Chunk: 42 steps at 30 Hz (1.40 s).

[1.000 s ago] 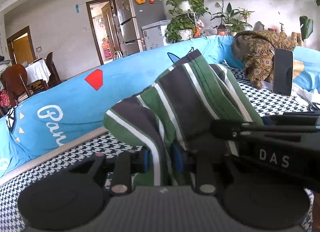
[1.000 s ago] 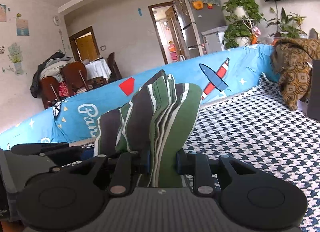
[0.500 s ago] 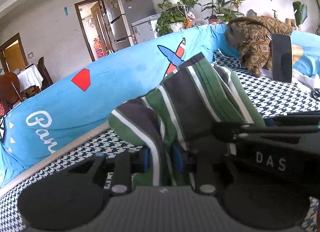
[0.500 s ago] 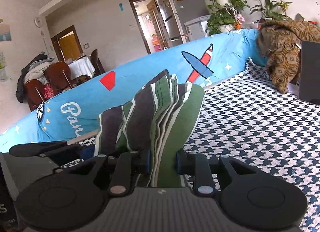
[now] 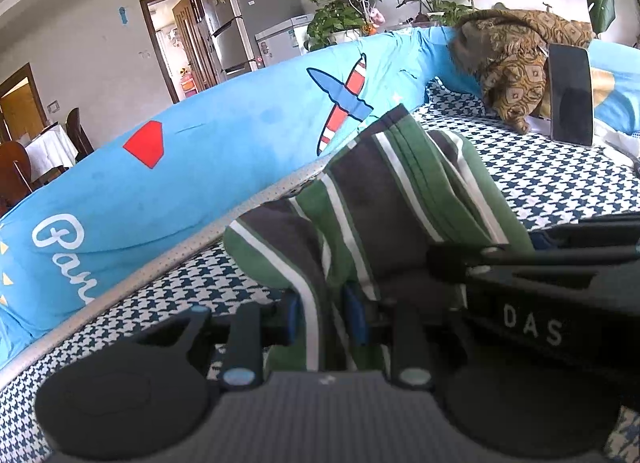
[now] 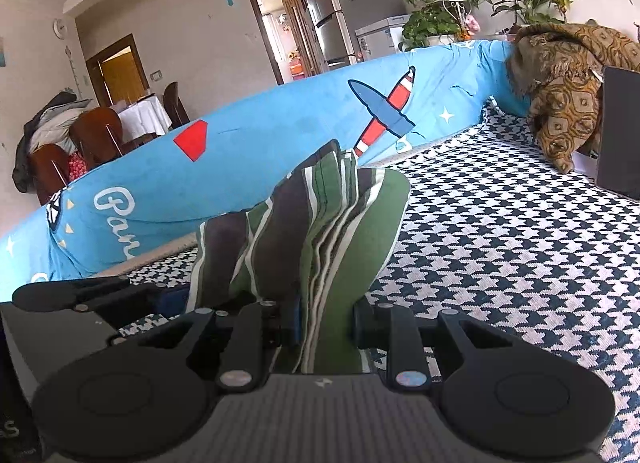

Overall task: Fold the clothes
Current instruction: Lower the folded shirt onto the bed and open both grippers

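The striped garment [image 5: 384,203] hangs bunched between two tools above the houndstooth cover [image 6: 500,247], with the blue cushion [image 5: 180,175] behind it. From the left: the left tool [image 5: 326,319] has its jaws nearly closed and pinching one edge of the cloth; the right tool [image 6: 326,327] is clamped on a thicker wad of layers. Holding both edges side by side probably keeps the fold aligned for laying down. The garment's long axis runs away from the tools, its free end rising toward twelve o'clock.
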Motion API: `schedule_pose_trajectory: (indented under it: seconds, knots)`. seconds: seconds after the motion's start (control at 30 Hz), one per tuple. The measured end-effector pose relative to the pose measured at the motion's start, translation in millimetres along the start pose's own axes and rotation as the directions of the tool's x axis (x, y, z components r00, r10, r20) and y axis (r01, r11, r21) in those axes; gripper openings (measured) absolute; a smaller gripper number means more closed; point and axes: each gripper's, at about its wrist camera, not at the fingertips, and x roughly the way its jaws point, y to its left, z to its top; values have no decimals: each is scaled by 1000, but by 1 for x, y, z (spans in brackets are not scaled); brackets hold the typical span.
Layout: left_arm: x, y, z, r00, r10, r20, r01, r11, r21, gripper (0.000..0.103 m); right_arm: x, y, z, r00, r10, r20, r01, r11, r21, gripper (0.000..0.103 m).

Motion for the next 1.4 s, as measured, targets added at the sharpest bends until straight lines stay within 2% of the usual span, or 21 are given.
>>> schedule_pose_trajectory:
  seconds: [0.4,0.7,0.8,0.97,1.0,1.13,1.23,1.4]
  knots:
    - [24,-2,-3,1000,17,-23,-17,1000,-1,24,18,-15,-4,996,-55,-65,58,997,56,24]
    - [33,9,-9,997,-1,-71,-3,998,-59,24,28,-28,-8,985,-106,-135,119,989,88,26]
    - [32,13,-10,996,-8,-84,1,996,-85,26,27,-27,-8,980,-141,-141,152,986,73,33]
    - [26,16,-12,996,-5,-92,-4,995,-97,26,22,-32,-5,968,-215,-130,226,971,75,55]
    - [25,16,-13,996,-3,-93,-6,995,-102,27,20,-33,-4,966,-228,-122,238,969,75,55]
    - [23,24,-14,994,8,-106,-23,990,-140,37,14,-39,2,959,-269,-89,275,958,76,55]
    - [24,35,-15,993,10,-120,-34,981,-193,45,9,-47,7,960,-270,-79,277,956,101,55]
    - [31,49,-15,991,-23,-130,-15,958,-286,48,3,-48,14,979,-200,-47,204,972,120,55]
